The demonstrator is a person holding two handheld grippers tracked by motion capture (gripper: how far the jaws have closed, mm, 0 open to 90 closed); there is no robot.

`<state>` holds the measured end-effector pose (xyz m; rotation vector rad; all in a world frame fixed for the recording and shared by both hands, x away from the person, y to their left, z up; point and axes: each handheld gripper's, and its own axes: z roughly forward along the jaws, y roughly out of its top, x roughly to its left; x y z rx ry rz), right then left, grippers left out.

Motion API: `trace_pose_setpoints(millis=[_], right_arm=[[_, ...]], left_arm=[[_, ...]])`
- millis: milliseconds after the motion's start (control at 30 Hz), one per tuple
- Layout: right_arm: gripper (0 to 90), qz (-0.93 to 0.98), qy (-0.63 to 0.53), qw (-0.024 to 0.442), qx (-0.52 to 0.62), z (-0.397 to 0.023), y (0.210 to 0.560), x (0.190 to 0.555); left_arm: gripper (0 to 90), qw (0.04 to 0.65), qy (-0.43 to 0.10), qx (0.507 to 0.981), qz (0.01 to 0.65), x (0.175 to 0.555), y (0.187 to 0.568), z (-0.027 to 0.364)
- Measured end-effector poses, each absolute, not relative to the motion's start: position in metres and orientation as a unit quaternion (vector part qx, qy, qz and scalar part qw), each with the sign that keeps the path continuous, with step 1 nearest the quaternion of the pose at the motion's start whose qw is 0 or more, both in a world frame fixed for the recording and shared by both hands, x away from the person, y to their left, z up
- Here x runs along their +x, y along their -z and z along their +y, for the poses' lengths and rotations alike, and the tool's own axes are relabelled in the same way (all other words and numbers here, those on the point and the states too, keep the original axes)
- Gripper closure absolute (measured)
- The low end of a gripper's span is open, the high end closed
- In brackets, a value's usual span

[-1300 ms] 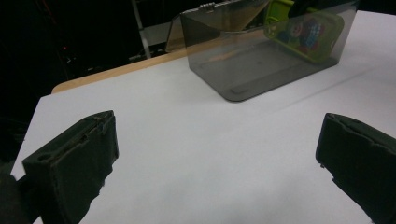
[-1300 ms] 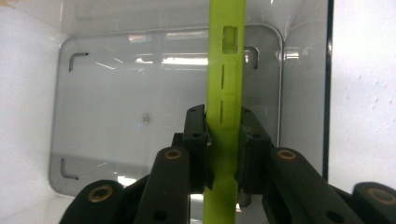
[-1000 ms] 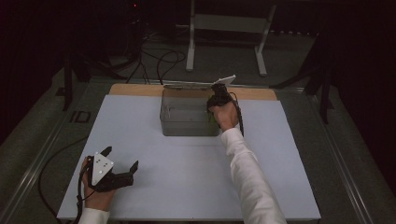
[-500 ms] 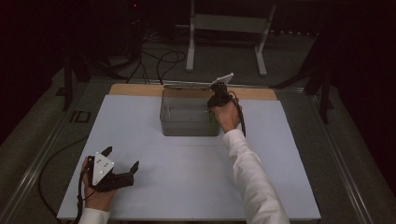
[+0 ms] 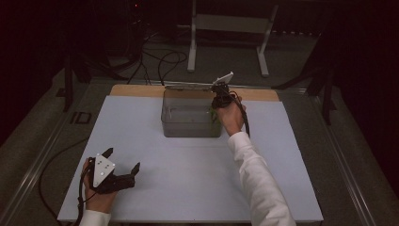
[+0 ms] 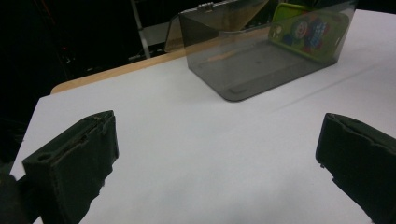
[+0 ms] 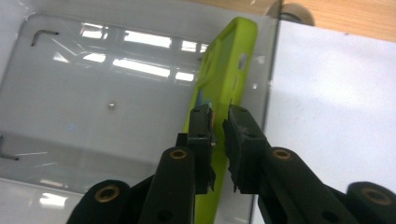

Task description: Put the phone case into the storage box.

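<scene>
A clear grey box (image 5: 188, 128) stands open at the back middle of the white table top (image 5: 188, 183), with its lid (image 5: 188, 86) folded back. A lime green phone case (image 7: 229, 56) stands on edge inside, against the box's right wall; its colourful printed face (image 6: 308, 28) shows through the box wall (image 6: 243, 74). My right gripper (image 5: 217, 100) hangs over that side of the box. Its jaws are almost together on the case's upper edge (image 7: 219, 112). My left gripper (image 5: 122, 159) rests low near the front left, open, with bare table between its jaws (image 6: 217, 140).
A small hex key (image 7: 44, 33) and a tiny screw (image 7: 111, 106) lie on the box floor. A wooden strip (image 5: 136, 90) runs along the table's far edge. A metal stand (image 5: 193, 47) and cables (image 5: 164, 59) sit on the floor beyond.
The right gripper has shifted very slightly over the box's right side. The left gripper has stayed where it was.
</scene>
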<state>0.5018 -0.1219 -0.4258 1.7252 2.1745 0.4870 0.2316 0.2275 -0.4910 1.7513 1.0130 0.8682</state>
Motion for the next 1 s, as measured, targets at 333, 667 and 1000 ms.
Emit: trace_pose_setpoints(millis=[333, 667, 1000], right_arm=[[80.7, 0.760, -0.220, 0.143, 0.594, -0.132, 0.414, 0.494], [73.5, 0.758, -0.278, 0.126, 0.576, -0.143, 0.408, 0.482], [59.9, 0.759, -0.333, 0.133, 0.543, -0.155, 0.403, 0.466]], left_arm=[[0.0, 0.453, -0.351, 0.710, 0.410, 0.232, 0.491, 0.227], [0.0, 0.453, -0.350, 0.710, 0.410, 0.232, 0.492, 0.227], [0.0, 0.452, -0.349, 0.711, 0.410, 0.232, 0.492, 0.227]])
